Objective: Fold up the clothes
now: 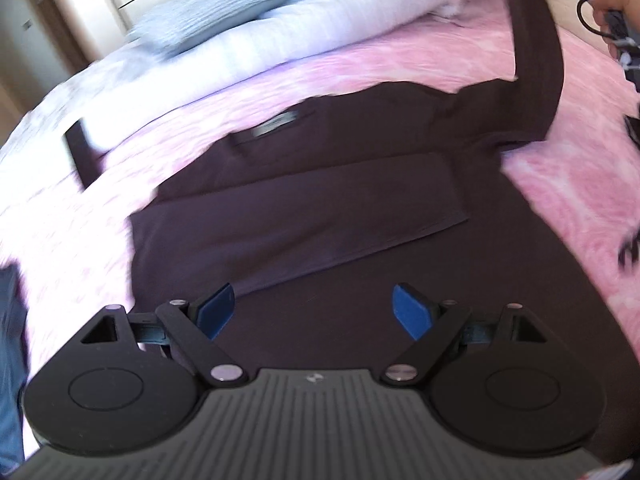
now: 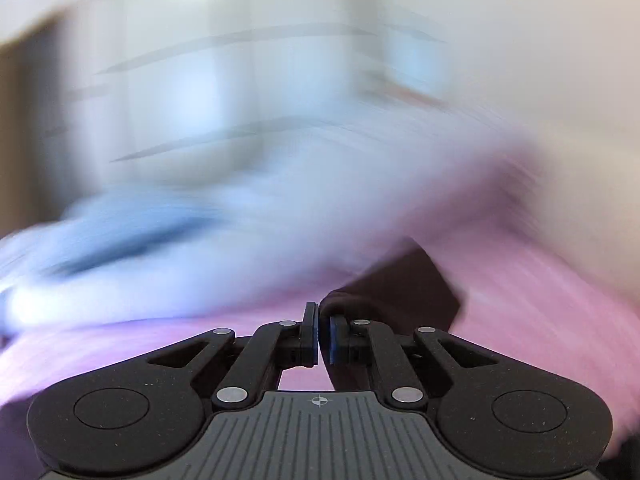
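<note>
Left wrist view: your left gripper (image 1: 314, 312) hangs with its blue pads (image 1: 410, 312) spread wide and nothing between them, over the lower part of a dark shirt (image 1: 360, 208). The shirt lies front-down or front-up, you cannot tell which, spread on a pink cover (image 1: 568, 184). Inside its collar is a pale label (image 1: 276, 125); whatever is printed there is smeared by blur and cannot be read. One sleeve is folded across the body as a long flat band, its cuff edge ending near the middle of the cloth. The other sleeve (image 1: 538, 44) rises off the bed as a dark strip toward the top right, where a hand (image 1: 622, 4) and a black cable show at the frame edge. The cloth looks plain, deep purple-black, with no print that shows. Beyond the shirt a white duvet (image 1: 320, 20) is bunched up, with a light blue pillow (image 1: 224, 4) on it. A small dark strip (image 1: 82, 152) lies on the cover at far left.

Right wrist view: heavily blurred. Your right gripper (image 2: 320, 334) has its pads pressed close together, pinching the sleeve (image 2: 400, 288), which bunches just past the fingertips and trails off to the right above the pink cover (image 2: 540, 300).
</note>
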`<state>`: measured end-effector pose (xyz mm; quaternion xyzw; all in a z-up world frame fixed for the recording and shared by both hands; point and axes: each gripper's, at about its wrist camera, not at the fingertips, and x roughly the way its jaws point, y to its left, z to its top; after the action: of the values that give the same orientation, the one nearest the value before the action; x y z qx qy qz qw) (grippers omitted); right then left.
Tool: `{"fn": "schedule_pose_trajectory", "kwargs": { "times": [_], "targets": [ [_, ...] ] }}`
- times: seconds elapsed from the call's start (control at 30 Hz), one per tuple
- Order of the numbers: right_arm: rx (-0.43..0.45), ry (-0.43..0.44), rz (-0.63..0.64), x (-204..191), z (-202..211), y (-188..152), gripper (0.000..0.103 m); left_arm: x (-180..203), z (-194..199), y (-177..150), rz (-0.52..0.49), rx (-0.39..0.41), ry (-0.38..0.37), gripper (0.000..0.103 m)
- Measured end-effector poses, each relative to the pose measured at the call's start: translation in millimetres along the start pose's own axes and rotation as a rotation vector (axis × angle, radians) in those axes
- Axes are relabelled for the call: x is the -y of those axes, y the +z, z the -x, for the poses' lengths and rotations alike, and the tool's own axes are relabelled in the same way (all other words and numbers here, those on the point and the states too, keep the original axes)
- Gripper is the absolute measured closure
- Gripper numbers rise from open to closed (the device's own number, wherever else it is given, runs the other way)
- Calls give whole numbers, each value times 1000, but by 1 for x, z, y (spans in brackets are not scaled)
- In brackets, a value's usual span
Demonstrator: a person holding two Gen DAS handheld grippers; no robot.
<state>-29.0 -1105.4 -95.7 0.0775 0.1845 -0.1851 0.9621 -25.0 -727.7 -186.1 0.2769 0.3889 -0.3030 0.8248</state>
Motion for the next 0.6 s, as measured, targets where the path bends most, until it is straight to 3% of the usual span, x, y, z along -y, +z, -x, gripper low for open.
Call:
{"fn": "schedule_pose_trajectory", "kwargs": {
  "times": [0.07, 0.13, 0.23, 0.27, 0.3, 0.33, 0.47, 0.6],
  "targets": [
    [24, 191, 145, -94, 13, -10, 96, -27, 9, -16, 40, -1, 24, 19],
    [14, 356, 263, -183, 16, -46, 95, -56, 18, -36, 75, -7, 55, 19],
    [-126, 562, 564, -295, 9, -130, 94, -99, 30, -68, 135, -25, 104, 19],
    [-171, 583, 646, -319, 9, -156, 73, -112, 33, -79, 156, -32, 117, 19],
    [-213, 610, 680, -331, 12, -172, 43, -124, 34, -89, 172, -39, 126, 19],
    [-254, 636, 711, -342, 15, -187, 34, -134, 34, -98, 184, -46, 132, 19],
    [-318, 641, 705, -333, 37, -196, 32, -163, 19, -118, 230, -52, 110, 19],
    [-388, 533, 682, -292, 35, -187, 32, -175, -12, -104, 237, -6, 67, 19]
  ]
}}
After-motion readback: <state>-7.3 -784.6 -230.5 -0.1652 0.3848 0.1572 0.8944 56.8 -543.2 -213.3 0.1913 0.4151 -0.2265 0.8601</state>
